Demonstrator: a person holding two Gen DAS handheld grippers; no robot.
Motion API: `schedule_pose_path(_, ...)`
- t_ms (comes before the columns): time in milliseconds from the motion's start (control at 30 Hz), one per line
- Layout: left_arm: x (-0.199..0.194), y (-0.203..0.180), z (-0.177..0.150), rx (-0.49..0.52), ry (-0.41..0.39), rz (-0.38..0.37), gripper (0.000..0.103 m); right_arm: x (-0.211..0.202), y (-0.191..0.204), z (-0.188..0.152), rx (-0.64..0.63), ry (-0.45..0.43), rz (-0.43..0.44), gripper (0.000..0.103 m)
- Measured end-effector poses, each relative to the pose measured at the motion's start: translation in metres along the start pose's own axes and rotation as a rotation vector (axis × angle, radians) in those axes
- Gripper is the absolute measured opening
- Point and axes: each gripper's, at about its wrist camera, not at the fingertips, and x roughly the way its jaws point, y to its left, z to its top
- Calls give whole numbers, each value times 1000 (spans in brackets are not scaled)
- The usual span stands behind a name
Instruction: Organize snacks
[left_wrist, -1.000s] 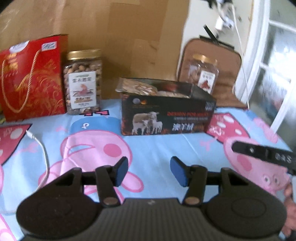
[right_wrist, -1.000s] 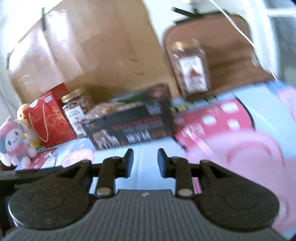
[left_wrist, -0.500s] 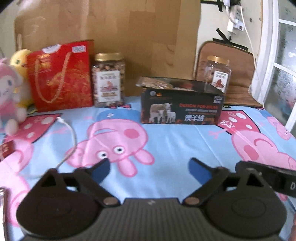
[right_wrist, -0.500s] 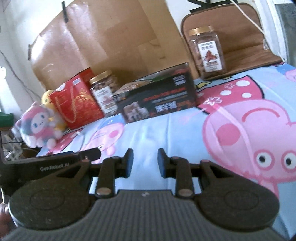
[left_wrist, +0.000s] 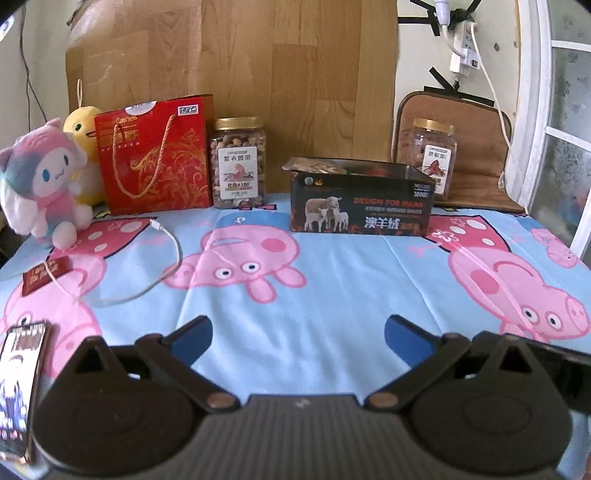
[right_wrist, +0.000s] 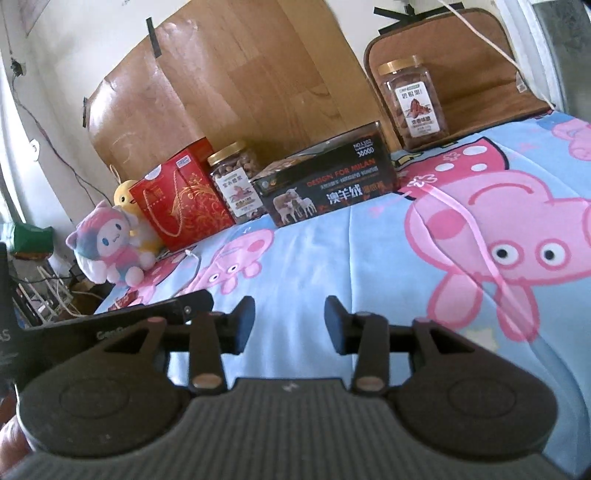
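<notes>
Both grippers, left (left_wrist: 298, 332) and right (right_wrist: 290, 319), have just been opening with nothing between the jaws, so a careless reach could topple that far jar (left_wrist: 433, 158).

So along the back of the bench (left_wrist: 332, 295), left to right: two plush toys (left_wrist: 40, 184), a gift bag (left_wrist: 155, 158), a nut jar (left_wrist: 238, 162) right beside it, then an open box (left_wrist: 360, 201) set a bit forward. A second jar (left_wrist: 434, 158) sits behind the box's right end. A cable (left_wrist: 162, 269) lies in front of the bag, and a phone (left_wrist: 22, 384) sits at the near left edge.
</notes>
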Motion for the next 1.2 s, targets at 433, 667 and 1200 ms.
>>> schedule_pose_path(433,-26,-4,-19,-13,-55,37,103,-23,13,-13,-28,-30,-41,64)
schedule_pose_path(667,-13,-6,-20,-2,-1,-2,103,-21,10,-13,-15,-31,-40,64)
schedule_pose_path(1200,0,-13,-18,18,24,49,103,-8,-5,-6,5,-42,-31,64)
